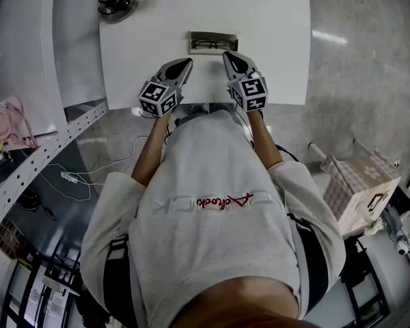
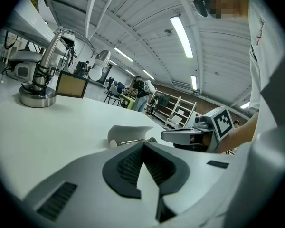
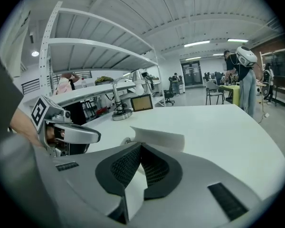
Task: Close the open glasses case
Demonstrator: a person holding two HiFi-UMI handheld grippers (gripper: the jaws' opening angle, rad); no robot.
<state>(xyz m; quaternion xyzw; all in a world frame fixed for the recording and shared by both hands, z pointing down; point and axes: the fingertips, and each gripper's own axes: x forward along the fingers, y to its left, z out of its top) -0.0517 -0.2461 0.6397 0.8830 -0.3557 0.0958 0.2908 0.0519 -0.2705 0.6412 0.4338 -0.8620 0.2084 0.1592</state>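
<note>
- Head view: open grey rectangular glasses case (image 1: 213, 35), dark-framed spectacles (image 1: 212, 44) inside, lies upper centre on the white table (image 1: 273, 19).
- Left gripper (image 1: 185, 63) and right gripper (image 1: 229, 55), just below the case: jaws pressed together, empty.

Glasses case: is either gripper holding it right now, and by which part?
Nothing is held. The left gripper and right gripper rest near the open glasses case, jaws together with nothing between them.

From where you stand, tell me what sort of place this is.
Probably an open-plan robotics lab or workshop hall. It has long ceiling strip lights, white racking with perforated uprights, and a person wearing a headset standing among other work tables in the background.
</note>
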